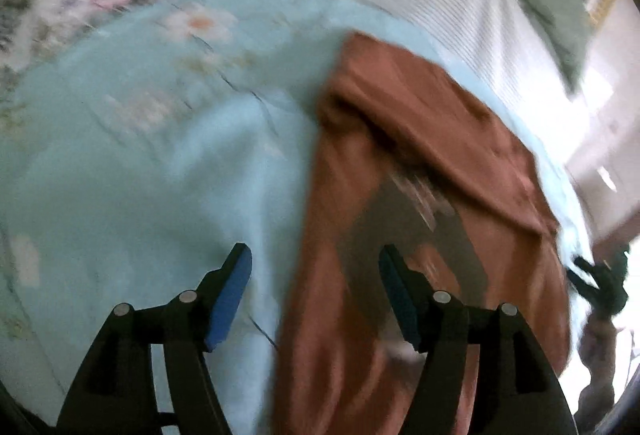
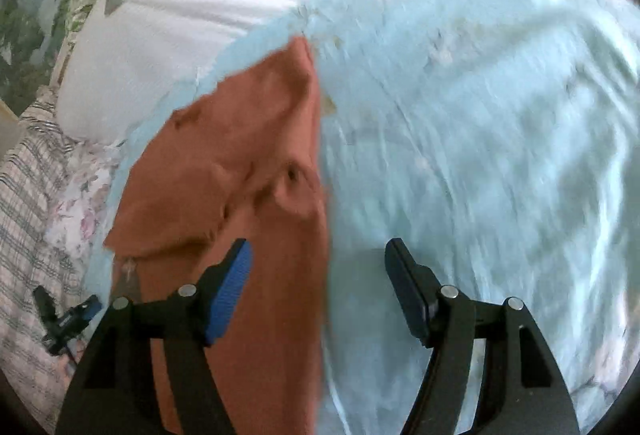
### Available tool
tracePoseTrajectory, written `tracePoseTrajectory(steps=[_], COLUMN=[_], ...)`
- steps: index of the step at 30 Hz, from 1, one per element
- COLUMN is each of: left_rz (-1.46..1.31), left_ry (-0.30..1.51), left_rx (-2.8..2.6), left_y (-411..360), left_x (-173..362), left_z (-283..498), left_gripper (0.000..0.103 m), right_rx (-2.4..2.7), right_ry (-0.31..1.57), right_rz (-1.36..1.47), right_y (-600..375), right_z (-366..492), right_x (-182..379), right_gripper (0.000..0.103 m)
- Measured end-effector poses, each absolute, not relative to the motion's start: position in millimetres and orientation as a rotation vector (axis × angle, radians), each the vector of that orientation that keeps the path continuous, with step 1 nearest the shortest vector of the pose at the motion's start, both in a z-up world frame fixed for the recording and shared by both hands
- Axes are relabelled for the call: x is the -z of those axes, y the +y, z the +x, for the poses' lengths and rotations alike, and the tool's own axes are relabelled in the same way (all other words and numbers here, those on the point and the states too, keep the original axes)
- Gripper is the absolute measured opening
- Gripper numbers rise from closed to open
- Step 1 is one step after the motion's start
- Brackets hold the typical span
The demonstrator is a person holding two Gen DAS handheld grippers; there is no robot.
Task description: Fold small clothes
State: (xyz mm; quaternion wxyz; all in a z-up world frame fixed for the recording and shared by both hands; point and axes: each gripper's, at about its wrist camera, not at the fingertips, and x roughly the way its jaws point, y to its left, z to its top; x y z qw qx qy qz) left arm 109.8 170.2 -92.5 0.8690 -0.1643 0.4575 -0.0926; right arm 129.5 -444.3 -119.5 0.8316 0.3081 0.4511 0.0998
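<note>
Rust-brown soft garment (image 2: 240, 163) creased on pale-blue quilt (image 2: 480, 155), both grippers' fingers apart, empty

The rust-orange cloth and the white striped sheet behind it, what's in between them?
A strip of the light blue flowered blanket lies between the rust-orange cloth and the white striped sheet, clearest in the right wrist view.

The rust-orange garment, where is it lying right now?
The rust-orange garment lies on the light blue sheet, left in the right wrist view and right in the left wrist view, below the white pillow.
</note>
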Motion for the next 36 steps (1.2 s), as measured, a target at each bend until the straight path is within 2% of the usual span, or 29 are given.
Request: tracePoseTrajectory(steps=[7, 9, 11, 14, 24, 26, 28, 33, 36], left_rz=[-0.182, -0.150, -0.133, -0.126, -0.107, -0.118, -0.132, -0.157, -0.163], left_ry=[0.966, 0.947, 0.927, 0.894, 0.856, 0.877, 0.892, 0.891, 0.895], left_rx=[0.190, 0.161, 0.125, 0.062, -0.047, -0.064, -0.070, -0.076, -0.093], left_y=[149, 148, 149, 148, 142, 143, 143, 145, 144], left_x=[98, 94, 88, 81, 75, 82, 89, 94, 99], left_z=[81, 84, 88, 107, 180, 194, 205, 220, 227], left_gripper=[0.067, 0.067, 0.067, 0.067, 0.066, 0.065, 0.061, 0.060, 0.059], right_rx=[-0.261, -0.300, -0.335, -0.334, -0.238, -0.291, -0.327, -0.256, -0.195], right_ry=[0.911, 0.872, 0.847, 0.838, 1.036, 1.035, 0.996, 0.780, 0.801], right_rz=[0.551, 0.551, 0.532, 0.512, 0.334, 0.336, 0.359, 0.406, 0.397], right_y=[-419, -406, -388, -365, -331, -327, -331, -370, -385], right_z=[106, 116, 133, 173, 262, 262, 259, 244, 249], right_x=[101, 89, 78, 73, 117, 115, 104, 45, 52], right_gripper=[0.070, 0.066, 0.057, 0.052, 0.049, 0.010, 0.010, 0.009, 0.009])
